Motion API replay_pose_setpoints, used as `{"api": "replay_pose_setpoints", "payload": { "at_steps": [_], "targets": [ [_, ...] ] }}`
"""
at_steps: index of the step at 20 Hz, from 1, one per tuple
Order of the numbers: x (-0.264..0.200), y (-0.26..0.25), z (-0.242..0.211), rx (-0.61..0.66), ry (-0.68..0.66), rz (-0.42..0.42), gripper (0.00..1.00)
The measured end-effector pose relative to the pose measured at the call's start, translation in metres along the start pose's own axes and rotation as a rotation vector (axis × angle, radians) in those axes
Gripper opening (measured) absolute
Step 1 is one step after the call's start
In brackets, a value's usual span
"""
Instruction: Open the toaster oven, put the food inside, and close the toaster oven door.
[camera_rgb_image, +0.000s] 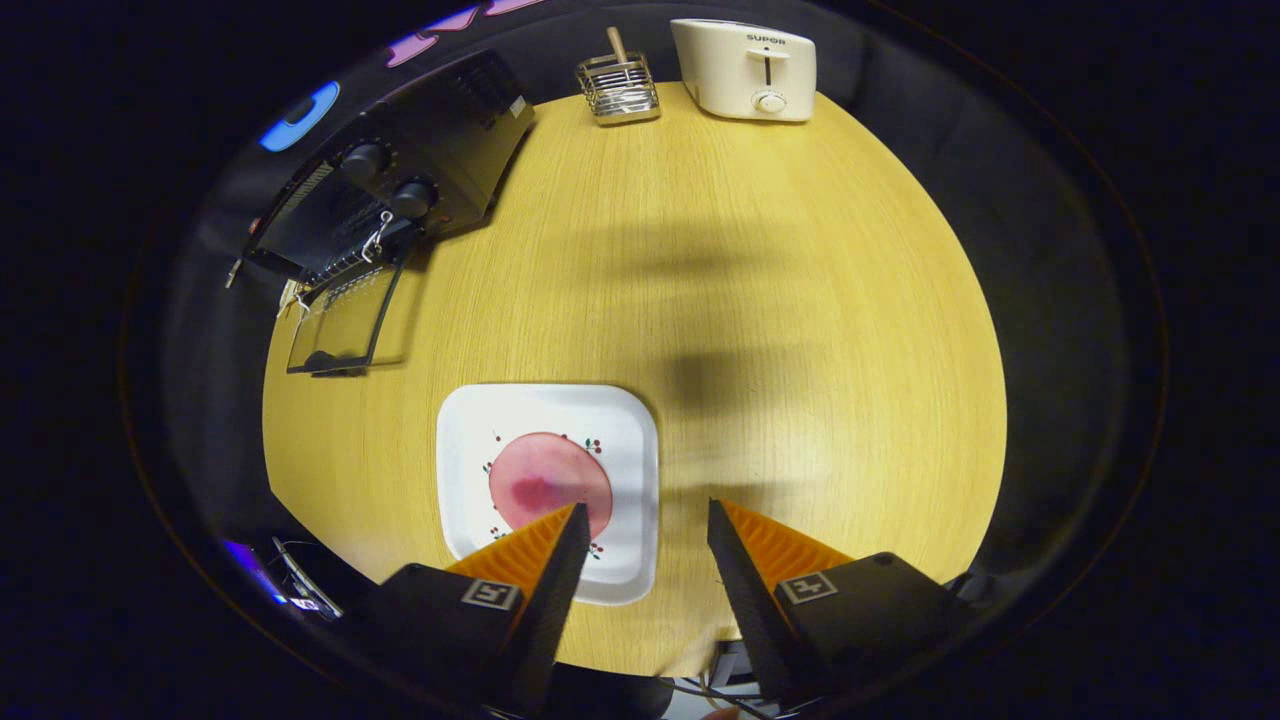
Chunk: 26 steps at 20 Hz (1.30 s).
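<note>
I have the gripper (645, 515) hovering above the round, light-yellow wood-grain table (800, 300), its jaws spread wide apart with nothing between them but bare tabletop. Each finger tapers to a wedge with a ribbed inner face.

Under the tip of the left finger sits a square white glossy plate with rounded corners (470, 440), edged with small red-and-green sprig prints. On it lies the food, a flat round pink slice with a darker blotch in its middle (545, 480); the left fingertip overlaps the slice's near edge in my view, though I cannot tell whether it touches.

Well beyond the plate, toward the table's far left edge, stands the black boxy metal toaster oven (440, 140), two round knobs on its front panel. Its glass door with a dark frame (345, 325) is dropped open, lying flat toward the plate, and a wire rack shows inside the cavity.

At the far side of the table stand a small wire-mesh holder with a wooden handle sticking up (618, 88) and, just beside it, a cream-coloured smooth plastic slot toaster (745, 68).
</note>
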<state>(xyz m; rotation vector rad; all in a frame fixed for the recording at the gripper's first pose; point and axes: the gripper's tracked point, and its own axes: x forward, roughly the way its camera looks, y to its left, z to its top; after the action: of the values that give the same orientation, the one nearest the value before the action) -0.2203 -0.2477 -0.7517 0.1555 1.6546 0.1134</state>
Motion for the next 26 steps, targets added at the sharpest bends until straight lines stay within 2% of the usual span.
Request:
{"api": "replay_pose_setpoints", "payload": {
  "at_steps": [1, 5, 6, 8, 11, 15, 21, 26],
  "targets": [
    [0.009, 0.001, -0.002, 0.003, 0.014, 0.009, 0.72],
    [0.022, 0.001, -0.007, 0.002, 0.054, 0.014, 0.31],
    [0.024, -0.001, 0.004, 0.011, 0.060, 0.028, 0.22],
    [0.021, 0.001, -0.006, 0.029, 0.060, 0.068, 0.09],
    [0.020, 0.001, -0.007, 0.081, 0.041, 0.137, 0.05],
    [0.007, 0.007, -0.008, 0.264, 0.006, 0.284, 0.05],
    [-0.028, 0.023, -0.020, 0.493, -0.062, 0.436, 0.05],
    [-0.049, 0.046, -0.042, 0.652, -0.116, 0.503, 0.05]
  ]
}}
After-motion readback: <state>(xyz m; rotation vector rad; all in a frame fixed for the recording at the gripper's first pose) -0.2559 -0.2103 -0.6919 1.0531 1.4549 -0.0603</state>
